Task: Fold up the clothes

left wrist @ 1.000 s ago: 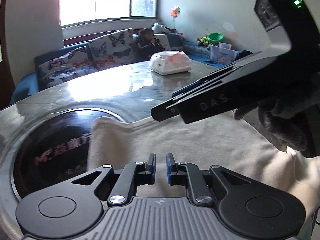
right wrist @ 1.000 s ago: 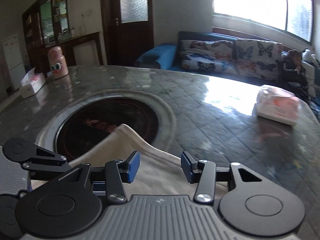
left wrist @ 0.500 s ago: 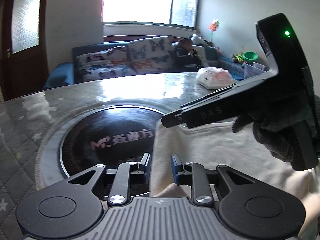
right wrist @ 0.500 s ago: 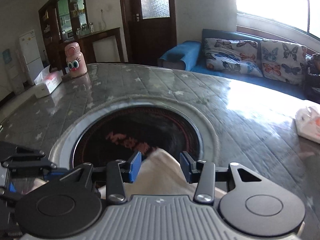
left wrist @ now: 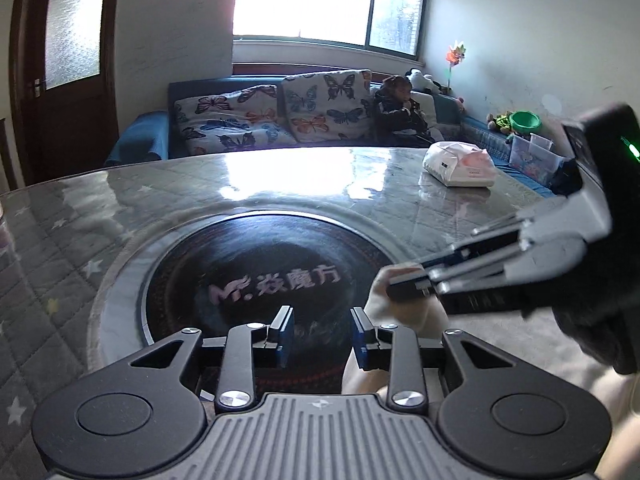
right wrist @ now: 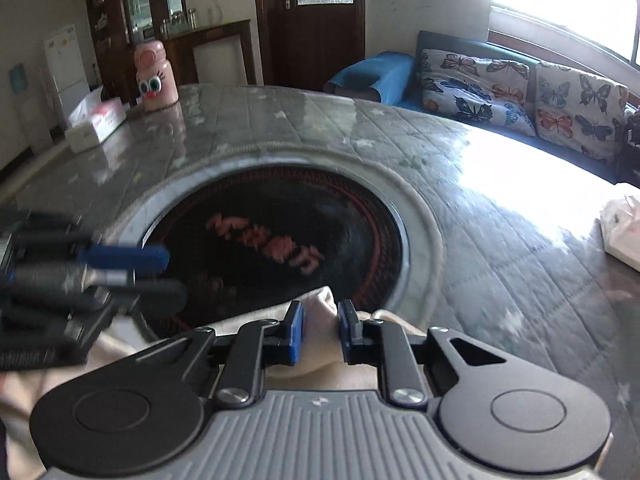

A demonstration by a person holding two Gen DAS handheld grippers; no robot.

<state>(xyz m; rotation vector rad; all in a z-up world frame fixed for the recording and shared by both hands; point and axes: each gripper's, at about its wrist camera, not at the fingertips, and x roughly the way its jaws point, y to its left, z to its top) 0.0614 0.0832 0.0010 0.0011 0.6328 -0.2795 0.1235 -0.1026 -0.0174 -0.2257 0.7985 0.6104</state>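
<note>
- Pink bottle (right wrist: 155, 76) and tissue box (right wrist: 96, 120) sit far left on our quilted worktop (right wrist: 500, 240).
- Our left gripper (left wrist: 322, 336) is over the black disc (left wrist: 264, 276); its fingers are parting, nothing between them.
- Cream cloth (right wrist: 320, 364) lies at the near edge, its tip over the disc's rim.
- Our right gripper (right wrist: 320, 334) is over that tip; its fingers are narrowing around a raised fold, and we cannot tell whether they pinch it yet.
- White packet (left wrist: 460, 163) rests far right.
</note>
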